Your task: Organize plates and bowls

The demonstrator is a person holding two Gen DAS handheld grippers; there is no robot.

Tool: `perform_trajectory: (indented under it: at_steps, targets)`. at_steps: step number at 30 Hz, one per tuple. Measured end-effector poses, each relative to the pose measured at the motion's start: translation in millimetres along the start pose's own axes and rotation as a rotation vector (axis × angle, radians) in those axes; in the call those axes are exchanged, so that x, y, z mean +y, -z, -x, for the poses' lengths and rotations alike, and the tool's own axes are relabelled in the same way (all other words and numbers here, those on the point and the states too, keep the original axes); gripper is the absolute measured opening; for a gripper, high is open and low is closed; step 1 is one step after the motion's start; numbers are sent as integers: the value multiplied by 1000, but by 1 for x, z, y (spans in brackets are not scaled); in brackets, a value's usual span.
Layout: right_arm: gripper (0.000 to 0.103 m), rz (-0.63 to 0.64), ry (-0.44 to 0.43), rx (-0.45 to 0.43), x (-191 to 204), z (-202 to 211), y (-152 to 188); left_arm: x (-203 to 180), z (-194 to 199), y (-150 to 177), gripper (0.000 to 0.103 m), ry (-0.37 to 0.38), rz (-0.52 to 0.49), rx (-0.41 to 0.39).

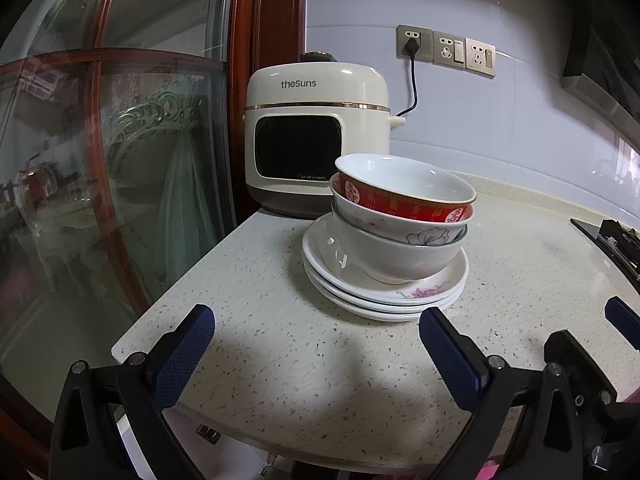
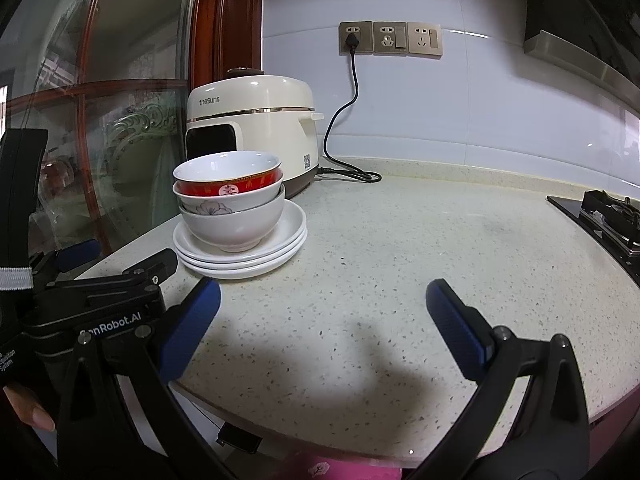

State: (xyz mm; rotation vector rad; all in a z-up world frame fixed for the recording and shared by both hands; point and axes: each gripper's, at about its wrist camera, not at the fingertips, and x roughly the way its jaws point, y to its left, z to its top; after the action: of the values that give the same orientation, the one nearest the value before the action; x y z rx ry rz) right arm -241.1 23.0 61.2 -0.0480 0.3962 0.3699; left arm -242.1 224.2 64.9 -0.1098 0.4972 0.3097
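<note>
Hidden under the nested bowls: most of the top plate's face, only a pink flower print showing at its front edge in the left wrist view. Cut off at the right edge of both views: a black gas hob (image 2: 608,220). Blurred beyond reading: whatever lies behind the glass door (image 1: 120,184) with its red-brown wooden frame.

Stacked upright on the speckled countertop (image 2: 400,264), near its left end: three white plates (image 1: 384,300), rims up, bearing three bowls nested mouth-up, namely a plain white bowl (image 1: 396,256) at the bottom, a flower-printed bowl (image 1: 416,232) in the middle, a red-banded bowl (image 1: 404,188) on top. Stack's long axis vertical, leaning slightly. Just behind it, a cream rice cooker (image 1: 316,128) marked "theSuns", corded to a wall socket (image 2: 355,38).

Left gripper (image 1: 316,334) spread wide, blue pads apart, gripping nothing, hovering over the counter's near edge just short of the plates. Right gripper (image 2: 324,312) likewise spread wide and empty, over bare counter to the right of the stack. Fingertip (image 2: 30,410) visible at lower left of the right wrist view.
</note>
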Motion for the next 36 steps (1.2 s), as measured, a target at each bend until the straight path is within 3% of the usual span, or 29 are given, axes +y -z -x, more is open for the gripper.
perform_trajectory:
  at_steps: [36]
  targets:
    - [103, -20, -8, 28, -2, -5, 8, 4, -1, 4, 103, -8, 25, 17]
